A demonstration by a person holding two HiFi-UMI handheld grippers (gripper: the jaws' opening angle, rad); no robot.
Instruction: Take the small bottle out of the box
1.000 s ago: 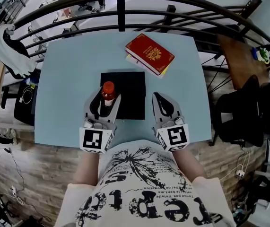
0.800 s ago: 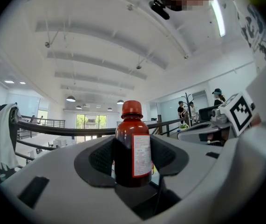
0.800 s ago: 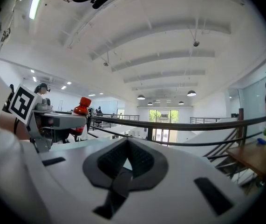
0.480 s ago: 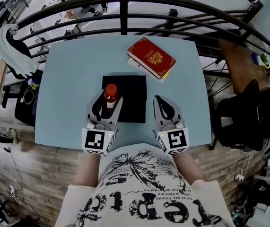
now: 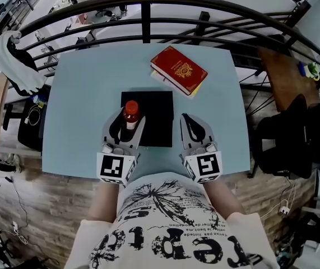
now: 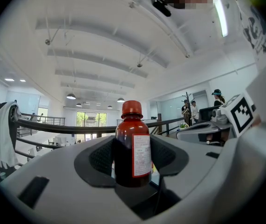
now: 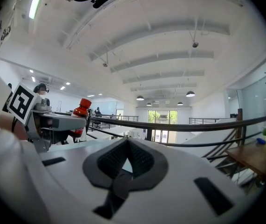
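Note:
A small dark-red bottle [image 5: 129,115] with a red cap stands upright between the jaws of my left gripper [image 5: 126,121], which is shut on it. In the left gripper view the bottle [image 6: 132,150] fills the centre, its white label facing right. The gripper and bottle are held over the left edge of the black box [image 5: 154,116], which lies flat on the light-blue table [image 5: 81,94]. My right gripper [image 5: 191,124] hovers just right of the box, jaws shut with nothing between them [image 7: 126,164]. The bottle [image 7: 80,112] shows at the left of the right gripper view.
A red book [image 5: 179,69] lies on a pale one at the table's far right. A black railing [image 5: 148,15] curves behind the table. A white cloth [image 5: 15,63] hangs at the left, and a black chair [image 5: 294,133] stands at the right.
Both grippers and the bottle stay almost where they were; the view has shifted only slightly.

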